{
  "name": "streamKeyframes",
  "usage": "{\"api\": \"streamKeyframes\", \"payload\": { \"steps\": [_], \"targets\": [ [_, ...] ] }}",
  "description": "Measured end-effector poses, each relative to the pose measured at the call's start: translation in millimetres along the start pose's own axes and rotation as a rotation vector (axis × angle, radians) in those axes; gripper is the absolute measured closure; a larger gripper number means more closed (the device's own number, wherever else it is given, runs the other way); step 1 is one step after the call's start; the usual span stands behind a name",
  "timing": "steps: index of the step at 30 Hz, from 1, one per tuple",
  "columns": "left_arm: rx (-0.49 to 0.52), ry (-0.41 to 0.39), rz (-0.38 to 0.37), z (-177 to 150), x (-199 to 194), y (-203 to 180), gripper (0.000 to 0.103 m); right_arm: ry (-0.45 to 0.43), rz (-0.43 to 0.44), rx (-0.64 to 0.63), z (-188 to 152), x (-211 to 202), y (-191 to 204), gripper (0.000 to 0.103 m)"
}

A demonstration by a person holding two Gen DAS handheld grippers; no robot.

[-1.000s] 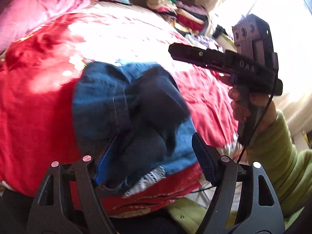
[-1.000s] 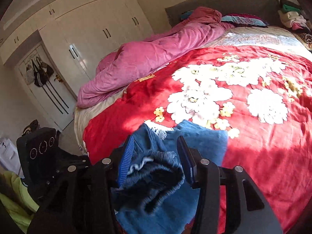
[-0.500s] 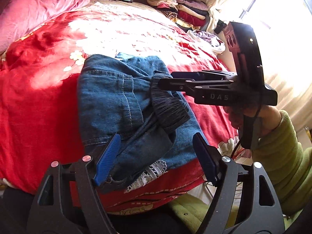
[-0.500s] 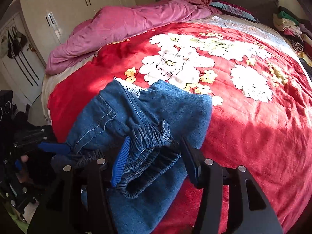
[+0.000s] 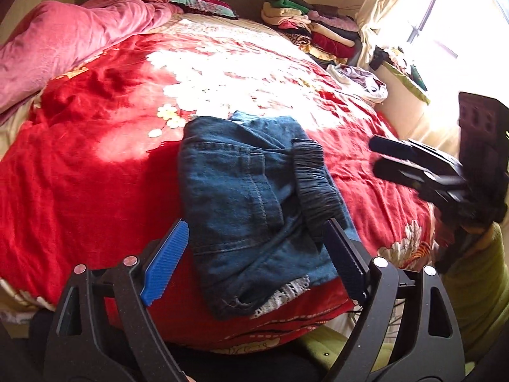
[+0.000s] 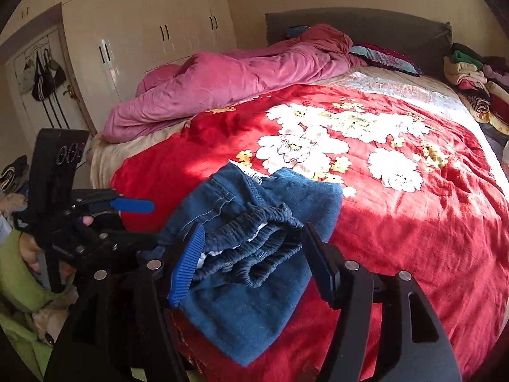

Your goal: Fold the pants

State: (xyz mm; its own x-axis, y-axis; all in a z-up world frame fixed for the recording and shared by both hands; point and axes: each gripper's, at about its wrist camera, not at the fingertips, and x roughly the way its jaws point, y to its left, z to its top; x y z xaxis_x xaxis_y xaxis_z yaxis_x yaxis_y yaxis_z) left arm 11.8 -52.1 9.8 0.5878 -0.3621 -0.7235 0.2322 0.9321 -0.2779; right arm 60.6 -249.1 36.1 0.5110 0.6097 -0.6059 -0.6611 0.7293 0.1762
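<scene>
Folded blue denim pants [image 5: 241, 191] lie on the red floral blanket [image 5: 79, 191] near the bed's front edge, dark elastic waistband [image 5: 313, 184] on top, lace trim at the near corner. My left gripper [image 5: 256, 226] hovers over the pants' near end; its jaws are opening wide and the pads touch no cloth. In the right wrist view the pants [image 6: 254, 312] lie below my right gripper [image 6: 253, 229]. Its jaws are opening around the bunched waistband [image 6: 254, 248] without pressing it. Each gripper shows in the other's view: right [image 5: 381, 156], left [image 6: 143, 222].
A pink duvet [image 6: 222, 86] is heaped along the bed's far left side. Stacked folded clothes [image 5: 311, 22] sit by the headboard [image 6: 350, 25] at the right. A white wardrobe [image 6: 152, 31] stands left of the bed, a bright window [image 5: 445, 25] right. Green sleeve [image 5: 477, 286] at right.
The pants, held up and blurred a second ago, now lie flat on the blanket. Both grippers have let go and widened. The right one has drawn back off the pants toward the bed's right edge.
</scene>
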Motion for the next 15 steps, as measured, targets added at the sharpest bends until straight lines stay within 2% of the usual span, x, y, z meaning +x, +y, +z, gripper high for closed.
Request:
{"api": "streamKeyframes", "payload": {
  "steps": [9, 13, 14, 15],
  "targets": [
    [-0.014, 0.007, 0.055, 8, 3, 18, 0.019, 0.018, 0.017, -0.123, -23, -17, 39, 0.041],
    [0.003, 0.011, 0.089, 17, 11, 23, 0.019, 0.043, 0.067, -0.183, -29, -8, 59, 0.041],
    [0.011, 0.006, 0.1, 21, 12, 23, 0.02, 0.05, 0.077, -0.202, -31, -5, 65, 0.041],
    [0.018, 0.001, 0.113, 26, 13, 24, 0.029, 0.057, 0.079, -0.227, -33, -1, 72, 0.041]
  ]
}}
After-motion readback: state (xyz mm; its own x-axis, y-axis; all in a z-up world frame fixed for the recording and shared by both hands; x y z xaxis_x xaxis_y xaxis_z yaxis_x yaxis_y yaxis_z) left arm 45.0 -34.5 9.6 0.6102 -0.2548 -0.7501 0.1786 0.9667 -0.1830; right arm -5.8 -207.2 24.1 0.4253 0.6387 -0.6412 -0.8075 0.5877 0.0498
